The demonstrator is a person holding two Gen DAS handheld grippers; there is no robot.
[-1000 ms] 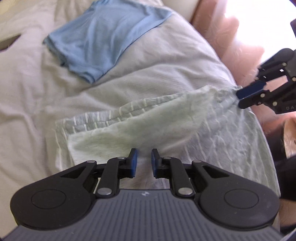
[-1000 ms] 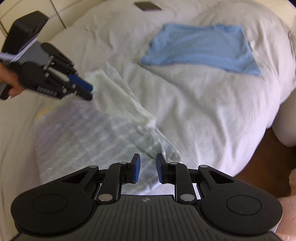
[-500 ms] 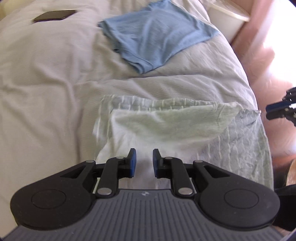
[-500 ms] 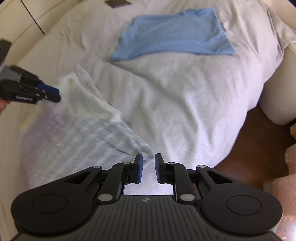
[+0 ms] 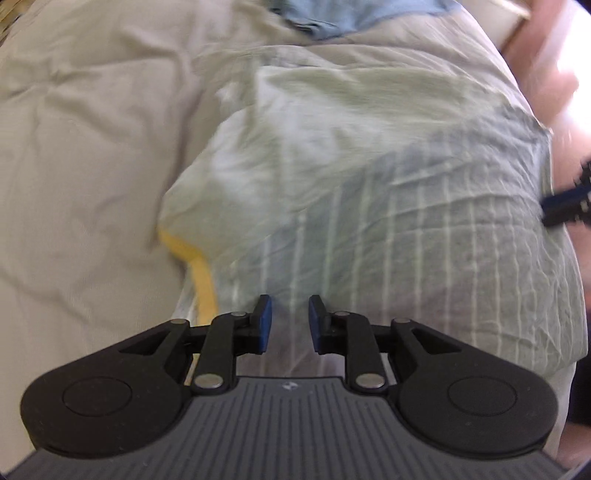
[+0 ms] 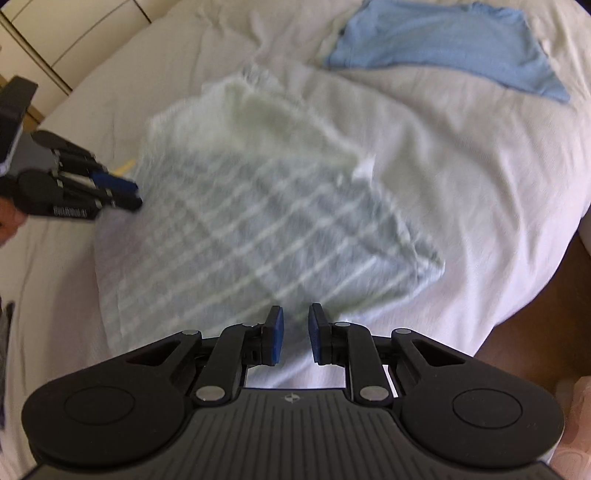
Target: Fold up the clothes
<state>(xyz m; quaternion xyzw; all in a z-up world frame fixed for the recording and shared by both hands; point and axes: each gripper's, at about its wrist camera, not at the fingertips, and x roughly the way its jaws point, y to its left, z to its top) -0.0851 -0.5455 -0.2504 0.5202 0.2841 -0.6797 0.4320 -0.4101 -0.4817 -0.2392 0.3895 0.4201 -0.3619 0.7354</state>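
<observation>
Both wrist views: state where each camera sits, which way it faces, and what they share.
Left wrist: on the left gripper, looking over the striped garment; the right gripper shows at the frame's right.
Right wrist: on the right gripper, facing across the bed; the left gripper and a hand show.
Shared: striped garment, blue shirt.

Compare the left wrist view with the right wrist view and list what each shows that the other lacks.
Left wrist only: a yellow edge runs clearly beside the striped garment.

Right wrist only: the whole blue shirt, pale cabinet doors, and the left hand-held gripper from the side, by the garment's edge.

Both: the striped garment folded on the white bedding, and a slightly parted, empty hand-held gripper in front, the right in its own view.
</observation>
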